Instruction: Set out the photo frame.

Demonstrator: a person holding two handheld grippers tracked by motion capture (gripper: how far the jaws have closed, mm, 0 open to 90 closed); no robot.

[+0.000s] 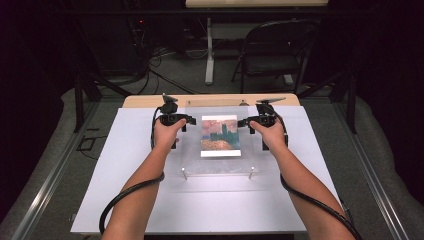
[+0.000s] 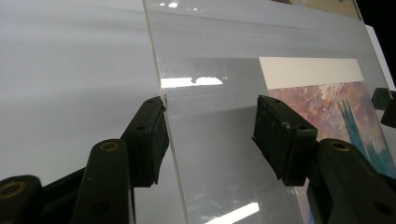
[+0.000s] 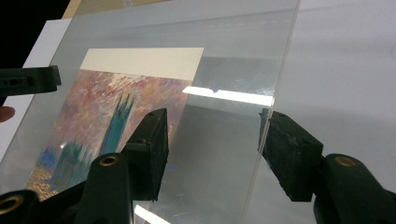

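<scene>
Clear acrylic sheet on standoffs over art print, mid table; L gripper & R gripper straddling opposite edges w/ jaws released, prob for even two-sided lift.

Clear, glossy acrylic sheet, smooth, mirroring bright strip lights; cut edge frosted and slightly whitish. Under it, matt paper print with rough, dabbed brushwork look and a plain cream margin at 12 o'clock. Matt white board over the worktop, smooth; bare pale wood edge at 12 o'clock. Black matt plastic jaws with ribbed, rubbery pads and brassy metal rivets. Small shiny metal standoffs at 6 o'clock.
</scene>
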